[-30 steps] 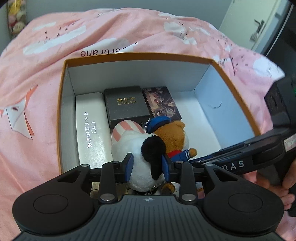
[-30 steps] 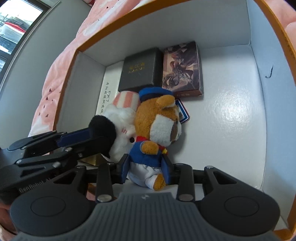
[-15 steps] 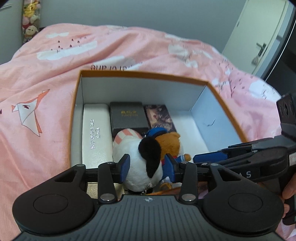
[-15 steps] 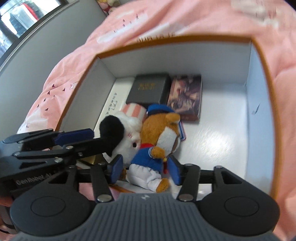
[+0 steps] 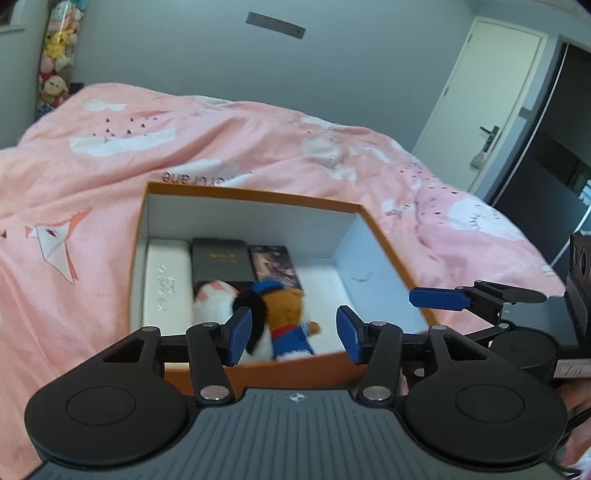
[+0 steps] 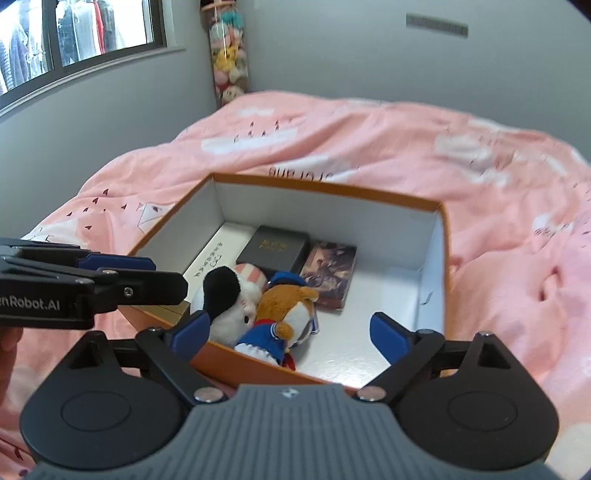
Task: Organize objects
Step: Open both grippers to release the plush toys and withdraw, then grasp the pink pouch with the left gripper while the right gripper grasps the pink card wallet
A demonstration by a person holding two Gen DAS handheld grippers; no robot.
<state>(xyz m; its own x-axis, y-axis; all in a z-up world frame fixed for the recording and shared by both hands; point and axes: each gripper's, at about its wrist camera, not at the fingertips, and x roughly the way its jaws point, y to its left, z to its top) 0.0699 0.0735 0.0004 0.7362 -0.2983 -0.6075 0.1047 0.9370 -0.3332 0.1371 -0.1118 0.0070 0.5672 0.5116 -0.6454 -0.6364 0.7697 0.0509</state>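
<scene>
Both claws, left claw (image 5: 291, 334) and right claw (image 6: 291, 334), are opening empty after releasing the white plush (image 6: 232, 299) and bear plush (image 6: 284, 314), which now rest inside the orange box (image 6: 445, 258) on the bed (image 6: 369, 140).

Soft, even daylight, cool in tone; window (image 6: 81, 33) upper left in right wrist view. Faint sheen on box (image 6: 369, 354) floor. Shadows weak. Strong fisheye bending, dark corners. Slight motion blur on quilt (image 6: 498, 158) and box rim; wall edges soft.
</scene>
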